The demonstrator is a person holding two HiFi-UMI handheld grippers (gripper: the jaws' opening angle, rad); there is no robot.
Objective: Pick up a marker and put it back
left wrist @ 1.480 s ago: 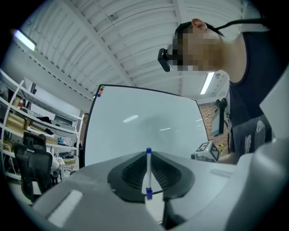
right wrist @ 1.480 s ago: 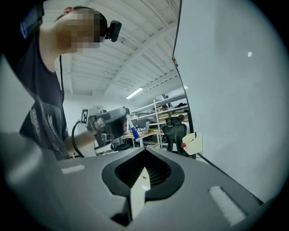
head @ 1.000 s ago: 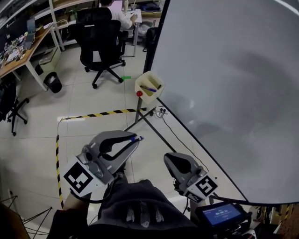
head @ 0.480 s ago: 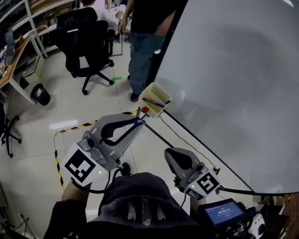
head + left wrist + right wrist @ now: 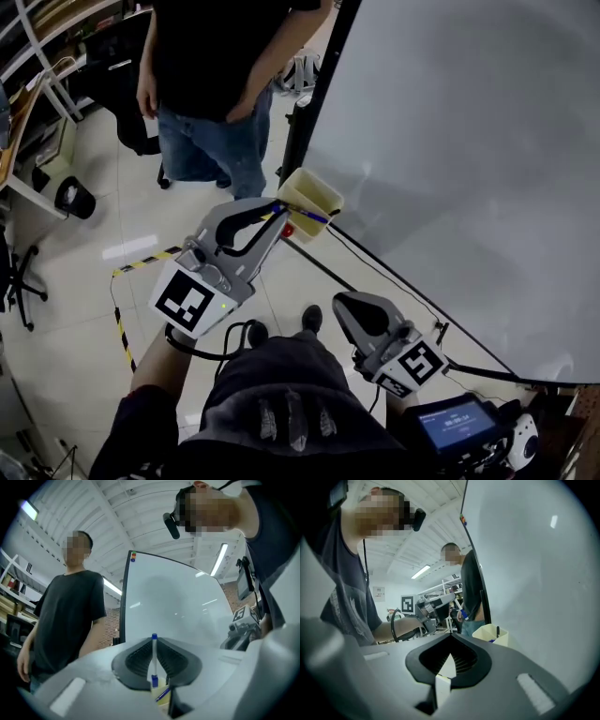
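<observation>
A bystander (image 5: 216, 84) stands far left as the left gripper (image 5: 272, 210), fingers (image 5: 136, 660) clenched on a blue-capped marker (image 5: 153, 663), hovers at the cream holder (image 5: 323, 192) on the whiteboard's (image 5: 469, 141) edge. Released off-line, the marker could strike the rim or the pen (image 5: 309, 217) inside and drop to the floor (image 5: 141, 234). The right gripper (image 5: 349, 307) hangs near, clenched on nothing.

Right gripper (image 5: 452, 635) sits closed (fingers touching) near cream bin (image 5: 485, 637).
</observation>
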